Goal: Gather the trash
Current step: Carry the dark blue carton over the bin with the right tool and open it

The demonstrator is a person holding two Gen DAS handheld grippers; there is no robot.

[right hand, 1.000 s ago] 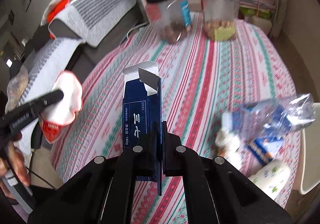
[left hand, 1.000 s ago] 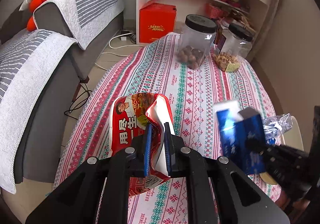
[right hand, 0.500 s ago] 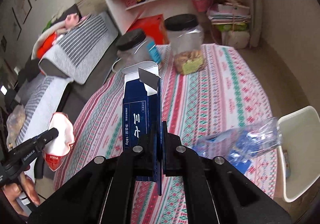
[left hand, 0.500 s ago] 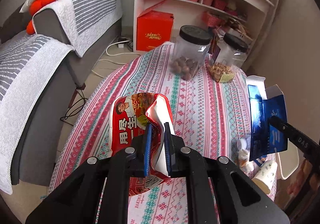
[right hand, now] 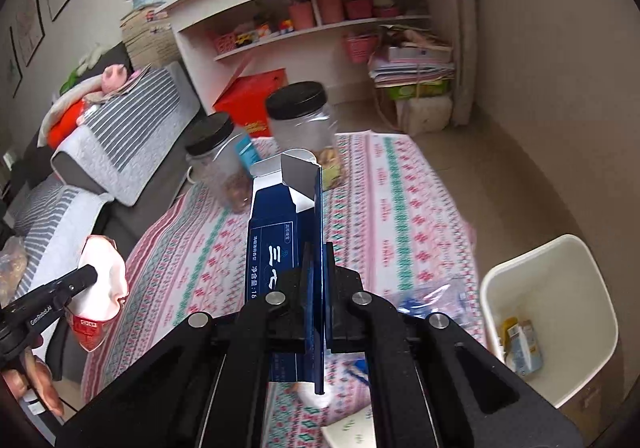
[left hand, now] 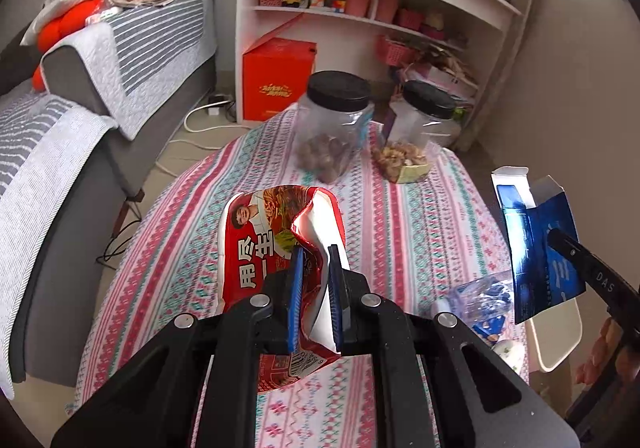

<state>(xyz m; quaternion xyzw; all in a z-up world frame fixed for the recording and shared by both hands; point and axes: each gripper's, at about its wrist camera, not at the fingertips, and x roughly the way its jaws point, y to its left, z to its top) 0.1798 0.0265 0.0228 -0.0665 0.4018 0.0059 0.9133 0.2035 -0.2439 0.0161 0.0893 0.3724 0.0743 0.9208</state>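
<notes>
My left gripper (left hand: 314,254) is shut on a red snack bag (left hand: 260,244) and holds it above the table; the bag also shows in the right wrist view (right hand: 100,288). My right gripper (right hand: 318,252) is shut on a flattened dark blue carton (right hand: 280,248), held upright above the table's right side; the carton also shows in the left wrist view (left hand: 536,244). A white trash bin (right hand: 548,312) stands on the floor right of the table, with some packaging inside. A clear blue-printed plastic wrapper (left hand: 480,296) lies on the table near the bin.
The round table has a striped patterned cloth (left hand: 400,216). Two clear jars with black lids (left hand: 336,128) (left hand: 420,132) stand at its far side. A grey sofa (left hand: 100,88) is to the left, a white shelf (left hand: 360,8) and a red box (left hand: 280,76) behind.
My right gripper has lifted the blue carton and swung right, bringing the white bin into view. My left gripper has kept hold of the red bag and risen slightly.
</notes>
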